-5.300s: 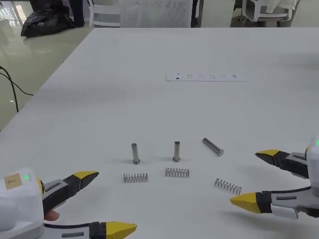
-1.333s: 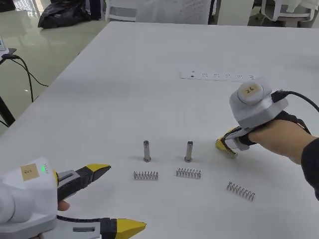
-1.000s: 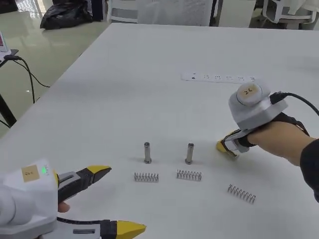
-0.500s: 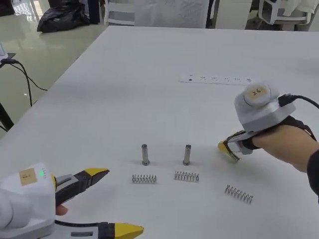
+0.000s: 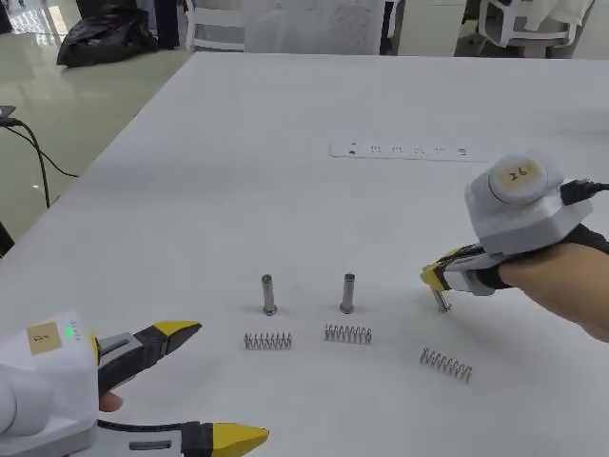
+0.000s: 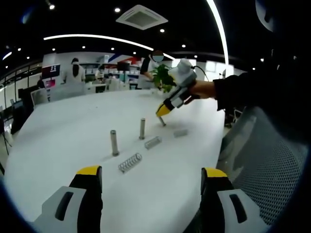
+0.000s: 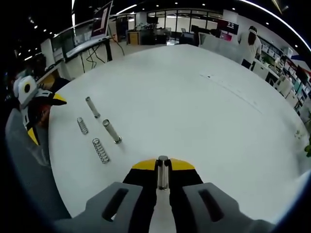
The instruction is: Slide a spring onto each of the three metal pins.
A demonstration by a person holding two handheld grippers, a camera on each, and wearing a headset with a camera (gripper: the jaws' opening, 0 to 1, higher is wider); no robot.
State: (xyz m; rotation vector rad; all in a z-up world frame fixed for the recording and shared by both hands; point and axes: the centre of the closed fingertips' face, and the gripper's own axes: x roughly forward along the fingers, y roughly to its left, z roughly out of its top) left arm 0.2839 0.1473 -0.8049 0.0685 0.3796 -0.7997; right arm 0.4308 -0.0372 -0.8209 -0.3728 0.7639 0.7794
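White tabletop (image 5: 285, 143) bears the third pin (image 5: 443, 301), flat moments ago, now upright and clenched in the right gripper's (image 5: 440, 278) jaws, near two standing pins (image 5: 268, 294). Springs (image 5: 347, 333) lie unthreaded, so no pin is done yet. Left gripper (image 5: 228, 383) waits, jaws spread, empty.

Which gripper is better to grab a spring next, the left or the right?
Left, probably. The left gripper is open, empty and nearest the leftmost spring. The right gripper is shut on the third pin, so it is busy.
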